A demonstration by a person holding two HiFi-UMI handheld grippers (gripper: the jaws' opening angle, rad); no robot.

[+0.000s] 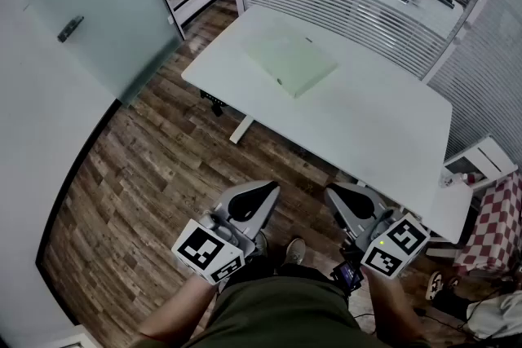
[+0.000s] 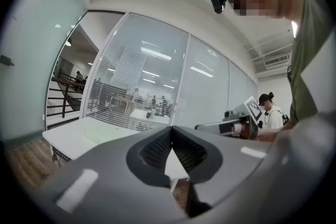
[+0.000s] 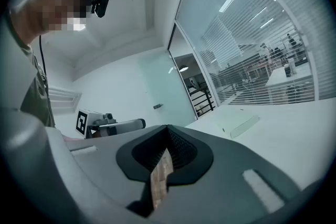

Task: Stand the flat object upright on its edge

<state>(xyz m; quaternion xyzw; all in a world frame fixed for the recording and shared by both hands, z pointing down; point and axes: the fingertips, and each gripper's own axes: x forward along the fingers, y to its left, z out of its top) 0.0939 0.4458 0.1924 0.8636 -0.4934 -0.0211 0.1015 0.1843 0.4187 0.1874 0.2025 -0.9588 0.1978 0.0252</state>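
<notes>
Claws first: your left claw and right claw are both clenched with nothing between the jaws. You hold them close to your body over the wooden floor, off the near long edge of the tabletop. They are well apart from the flat pale-green slab. The slab lies flat, broad face up, at the left end of the tabletop, nearer the far left corner than the near long edge. Its long axis sits askew to the tabletop's edges. It runs from the far left corner side toward the near long edge, with one corner pointing at that edge. No edge of it is raised.
</notes>
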